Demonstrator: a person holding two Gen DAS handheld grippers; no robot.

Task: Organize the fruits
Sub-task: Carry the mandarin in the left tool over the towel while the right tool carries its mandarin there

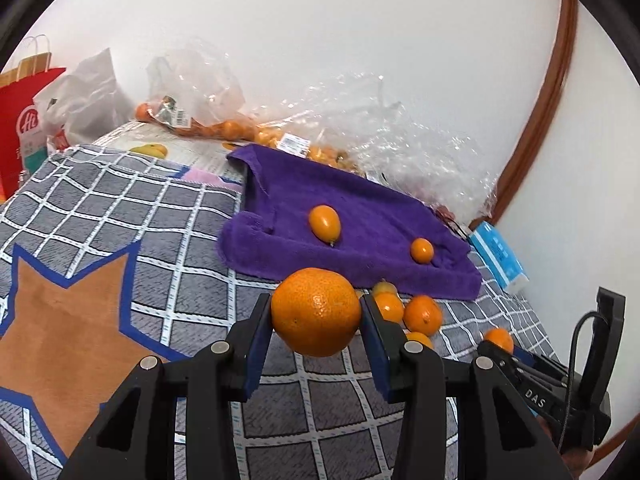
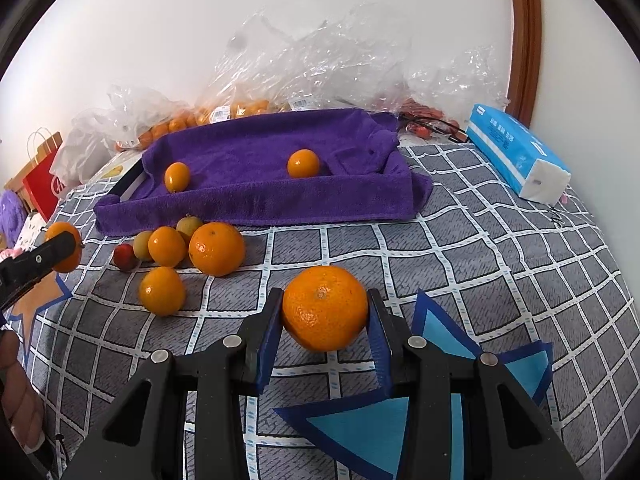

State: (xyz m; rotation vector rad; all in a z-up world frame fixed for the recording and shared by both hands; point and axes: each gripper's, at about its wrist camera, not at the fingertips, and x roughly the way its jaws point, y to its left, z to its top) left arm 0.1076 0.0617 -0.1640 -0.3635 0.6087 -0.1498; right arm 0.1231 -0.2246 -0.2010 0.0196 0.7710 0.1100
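Note:
My left gripper (image 1: 316, 312) is shut on a large orange (image 1: 315, 311) and holds it above the checked cloth, in front of the purple towel (image 1: 360, 216). My right gripper (image 2: 325, 308) is shut on another large orange (image 2: 325, 307), also in front of the purple towel (image 2: 260, 176). Two small oranges lie on the towel (image 2: 177, 177) (image 2: 303, 163). A cluster of loose fruit (image 2: 180, 252) lies on the cloth by the towel's front left corner, with a big orange (image 2: 216, 248) and a small red fruit (image 2: 125, 257). The left gripper shows at the left edge in the right wrist view (image 2: 60, 252).
Clear plastic bags (image 2: 320, 56) holding more small oranges lie against the wall behind the towel. A blue tissue pack (image 2: 516, 152) lies at the right. A red paper bag (image 1: 24, 120) stands at the far left. A brown door frame (image 2: 524, 40) rises at the right.

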